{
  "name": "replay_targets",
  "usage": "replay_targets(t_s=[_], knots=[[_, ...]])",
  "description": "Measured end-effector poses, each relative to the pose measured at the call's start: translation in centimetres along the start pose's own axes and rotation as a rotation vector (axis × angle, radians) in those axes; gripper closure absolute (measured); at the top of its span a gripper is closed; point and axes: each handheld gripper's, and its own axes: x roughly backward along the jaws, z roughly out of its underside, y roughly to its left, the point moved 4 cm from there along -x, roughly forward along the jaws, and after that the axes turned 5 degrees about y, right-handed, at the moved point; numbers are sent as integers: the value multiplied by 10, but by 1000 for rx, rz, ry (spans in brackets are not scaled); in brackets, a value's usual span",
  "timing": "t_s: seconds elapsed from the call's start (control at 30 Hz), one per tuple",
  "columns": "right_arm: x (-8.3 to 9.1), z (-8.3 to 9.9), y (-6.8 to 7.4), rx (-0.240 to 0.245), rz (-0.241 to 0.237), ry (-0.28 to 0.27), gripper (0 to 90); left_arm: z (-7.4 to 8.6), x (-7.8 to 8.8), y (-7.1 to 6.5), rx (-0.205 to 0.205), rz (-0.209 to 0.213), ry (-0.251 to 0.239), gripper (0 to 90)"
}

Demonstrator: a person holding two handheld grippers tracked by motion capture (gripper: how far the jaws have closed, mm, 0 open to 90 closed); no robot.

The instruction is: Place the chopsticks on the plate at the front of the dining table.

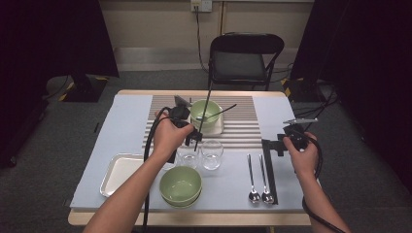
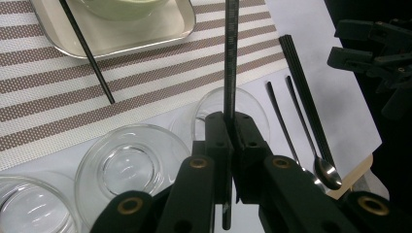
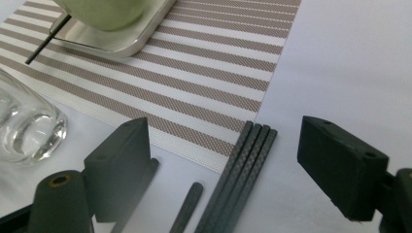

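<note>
High view shows the left gripper near the desk's centre, its jaws pinching a single black chopstick that stands nearly upright, leaning slightly toward twelve o'clock. Left gripper view confirms the grip: the two black jaws press together on the chopstick, whose lower end pokes out beneath them. Just at six o'clock of the held stick stand two clear glasses, close beside each other on the blue desk.

At twelve o'clock of the left gripper sits a green bowl in a small tray on the striped placemat. A second chopstick leans on that bowl's rim, pointing toward two o'clock, and a spoon rests inside it.

Off at three o'clock of the centre, the right gripper hovers over a bundle of black chopsticks lying lengthwise on the desk. Right gripper view shows its jaws spread wide, one on each side of the bundle, with nothing between the pads touching them. Another thin dark stick lies just beside the bundle.

Just at nine o'clock of the bundle lie two metal spoons, bowls toward six o'clock. Nearer the person, at six o'clock of the glasses, sit stacked green bowls, with an empty white tray at their nine o'clock. Beyond the desk stands a black folding chair.
</note>
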Motion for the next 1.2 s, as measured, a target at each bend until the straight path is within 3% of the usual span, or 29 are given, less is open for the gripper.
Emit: replay_targets(t_s=[0.6, 1.2], knots=[[0, 26, -18, -11, 14, 10, 191, -5, 9, -1, 8, -7, -20, 869], [-8, 47, -29, -20, 36, 40, 191, -7, 19, 9, 20, -30, -31, 870]])
